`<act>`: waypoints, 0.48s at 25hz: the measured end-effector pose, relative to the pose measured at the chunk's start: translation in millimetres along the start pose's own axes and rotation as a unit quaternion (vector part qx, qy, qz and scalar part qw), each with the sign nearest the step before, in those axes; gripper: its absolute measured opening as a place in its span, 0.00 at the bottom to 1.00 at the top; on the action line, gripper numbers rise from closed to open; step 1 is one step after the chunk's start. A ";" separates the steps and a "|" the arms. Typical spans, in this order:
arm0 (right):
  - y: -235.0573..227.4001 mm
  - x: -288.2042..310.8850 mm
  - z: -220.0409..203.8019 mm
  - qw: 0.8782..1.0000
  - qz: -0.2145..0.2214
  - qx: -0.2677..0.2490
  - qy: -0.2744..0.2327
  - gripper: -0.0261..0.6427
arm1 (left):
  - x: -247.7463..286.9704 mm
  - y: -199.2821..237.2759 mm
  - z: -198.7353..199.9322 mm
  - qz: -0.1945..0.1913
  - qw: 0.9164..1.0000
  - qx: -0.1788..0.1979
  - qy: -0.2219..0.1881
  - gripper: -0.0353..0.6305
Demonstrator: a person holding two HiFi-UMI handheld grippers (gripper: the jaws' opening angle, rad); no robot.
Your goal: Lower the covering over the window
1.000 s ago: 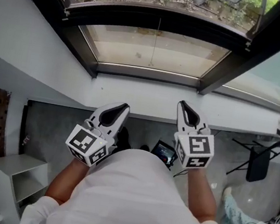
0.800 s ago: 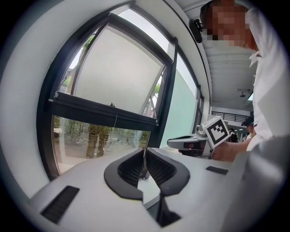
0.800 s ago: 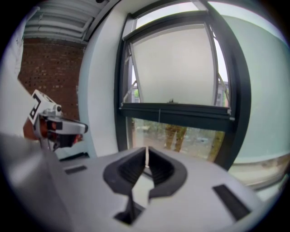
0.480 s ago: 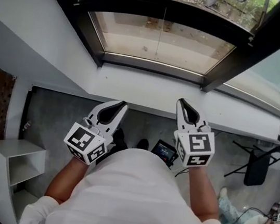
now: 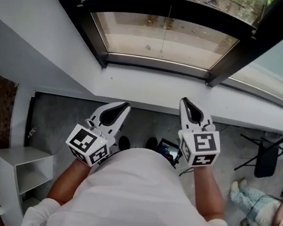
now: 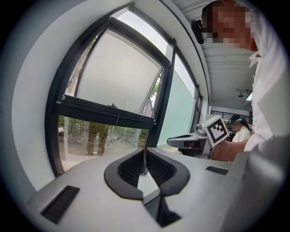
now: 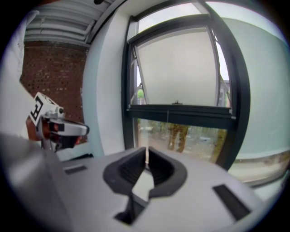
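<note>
Both grippers are clenched with nothing between them: the left gripper (image 5: 123,105) and the right gripper (image 5: 185,101) each show dark ribbed jaws pressed together tip to tip in their own views. In the head view they are held side by side in front of the person's chest, apart from each other. Both point toward 12 o'clock at the window (image 5: 229,57) and neither touches it. A white wall ledge (image 5: 151,87) lies between their tips and the black frame. The covering (image 6: 118,74), a pale translucent shade, is drawn over the upper part of the window only. From the left gripper's jaws it sits up at 11 o'clock, well apart. From the right gripper's jaws it sits between 12 and 1 o'clock, likewise well apart. Its lower edge meets a dark horizontal bar (image 7: 181,111), and below that the glass is uncovered, with tree trunks outside. A thin pull cord (image 5: 163,33) hangs from the middle of the bar, at 12 o'clock between the two grippers, touching neither. A white shelf unit (image 5: 17,156) stands at 8 o'clock in the head view.
</note>
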State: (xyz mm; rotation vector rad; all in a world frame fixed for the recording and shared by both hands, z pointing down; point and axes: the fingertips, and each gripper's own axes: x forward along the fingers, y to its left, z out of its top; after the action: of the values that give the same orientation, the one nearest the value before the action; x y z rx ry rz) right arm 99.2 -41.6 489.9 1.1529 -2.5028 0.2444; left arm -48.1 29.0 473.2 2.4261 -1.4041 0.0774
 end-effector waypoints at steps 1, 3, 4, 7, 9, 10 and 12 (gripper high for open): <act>5.0 -0.2 -1.5 1.000 -0.001 0.000 0.002 0.09 | -3.7 2.0 -0.7 -0.002 1.000 -0.001 0.000 0.10; 14.1 -1.2 -4.7 1.000 -0.002 -0.002 0.007 0.08 | -9.2 4.3 -2.6 -0.008 1.000 -0.002 0.002 0.10; 17.9 -1.9 -6.4 1.000 -0.004 -0.003 0.010 0.08 | -11.2 4.7 -3.7 -0.012 1.000 -0.003 0.003 0.10; 27.8 -4.3 -10.4 1.000 -0.008 -0.002 0.018 0.07 | -16.4 4.8 -5.4 -0.024 1.000 -0.003 0.005 0.10; 33.6 -4.1 -10.8 1.000 -0.011 -0.003 0.021 0.07 | -19.4 7.1 -5.0 -0.030 1.000 -0.002 0.005 0.10; 36.3 -3.4 -10.7 1.000 -0.013 -0.005 0.022 0.07 | -20.9 9.0 -4.9 -0.031 0.999 -0.001 0.005 0.10; 41.7 -2.9 -10.8 1.000 -0.015 -0.011 0.024 0.07 | -24.2 11.6 -5.4 -0.033 0.999 -0.002 0.006 0.10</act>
State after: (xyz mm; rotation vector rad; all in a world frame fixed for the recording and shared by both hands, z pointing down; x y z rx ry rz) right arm 72.0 -9.2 498.5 1.1617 -2.4379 0.2336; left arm -69.7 45.6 476.2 2.4620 -1.3171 0.0717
